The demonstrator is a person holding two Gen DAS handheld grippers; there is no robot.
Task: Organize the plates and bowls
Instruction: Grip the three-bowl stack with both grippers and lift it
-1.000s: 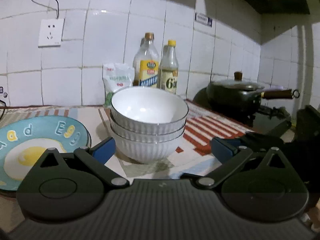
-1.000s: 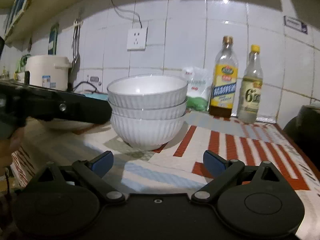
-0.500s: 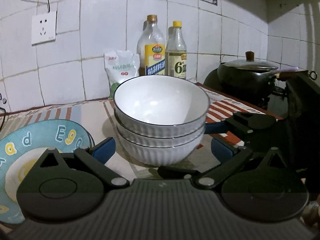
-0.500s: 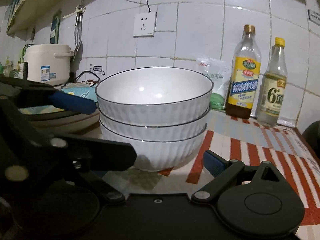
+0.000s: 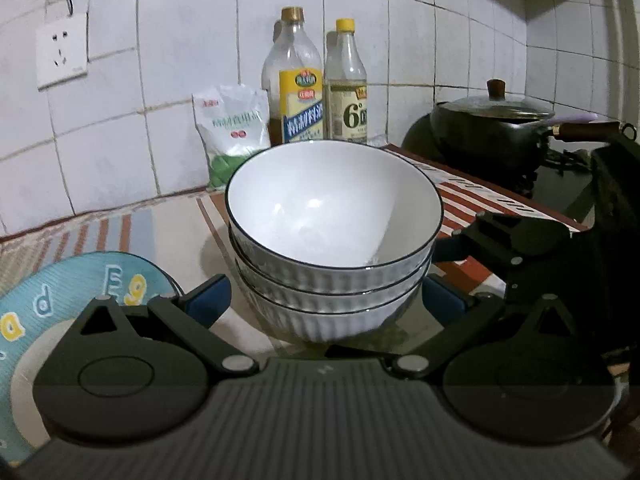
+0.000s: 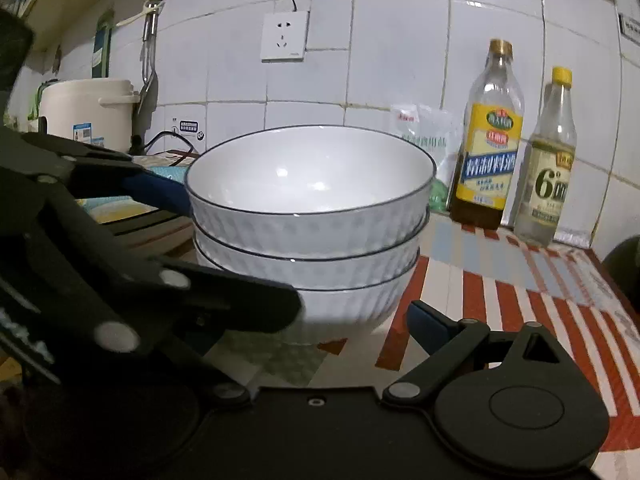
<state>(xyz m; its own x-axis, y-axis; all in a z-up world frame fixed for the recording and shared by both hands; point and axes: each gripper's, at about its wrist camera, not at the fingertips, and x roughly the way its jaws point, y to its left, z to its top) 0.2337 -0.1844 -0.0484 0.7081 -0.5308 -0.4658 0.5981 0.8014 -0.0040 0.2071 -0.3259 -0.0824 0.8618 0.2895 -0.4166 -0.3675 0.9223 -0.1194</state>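
A stack of three white ribbed bowls with dark rims [image 5: 334,248] stands on the striped counter mat; it also shows in the right wrist view [image 6: 310,220]. My left gripper [image 5: 324,304] is open, its blue-tipped fingers on either side of the bottom bowl. My right gripper [image 6: 304,320] is open and close in front of the same stack, its left finger hidden behind the left gripper's body. A blue egg-print plate [image 5: 60,304] lies to the left of the bowls.
Two oil bottles [image 5: 296,84] and a white salt bag [image 5: 232,132] stand against the tiled wall behind the bowls. A black lidded pan [image 5: 496,128] sits on the stove at right. A rice cooker [image 6: 84,112] stands at far left.
Both grippers have moved in toward the bowl stack from opposite sides. The stack now fills the middle of each view. Both stay open.
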